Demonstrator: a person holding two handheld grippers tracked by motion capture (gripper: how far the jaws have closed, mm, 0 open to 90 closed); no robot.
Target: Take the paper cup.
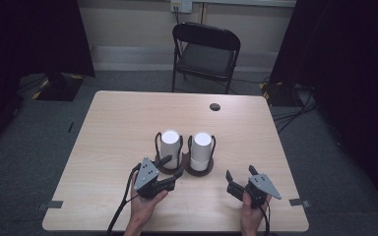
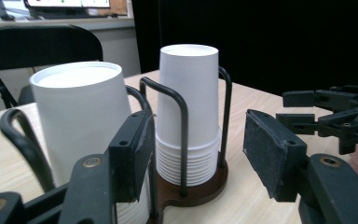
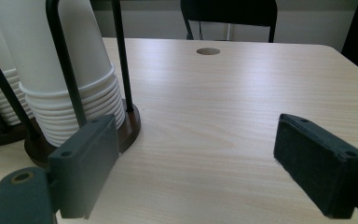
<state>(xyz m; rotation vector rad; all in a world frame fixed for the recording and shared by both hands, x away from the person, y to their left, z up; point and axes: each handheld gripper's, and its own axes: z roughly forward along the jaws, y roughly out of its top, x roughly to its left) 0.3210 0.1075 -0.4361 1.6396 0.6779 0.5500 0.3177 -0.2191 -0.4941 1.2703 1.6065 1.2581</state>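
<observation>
— Where are your tools?

— My left tool (image 1: 171,167) sits with its jaws apart, just beside the left cup stack (image 1: 170,145) in the holder (image 1: 199,169). My right tool (image 1: 239,178) is spread wide too, over bare surface (image 1: 118,123), near the right cup stack (image 1: 201,150).

Two cup stacks stand side by side in a holder (image 1: 199,169) near the middle of the table (image 1: 118,123), the left stack (image 1: 170,146) just beside the right stack (image 1: 201,149). The left gripper (image 1: 170,166) sits right before the left stack, the right gripper (image 1: 240,178) farther right, apart from the holder. A chair (image 1: 205,54) stands behind the table, and a hole (image 1: 215,106) lies in the tabletop behind the stacks.
</observation>
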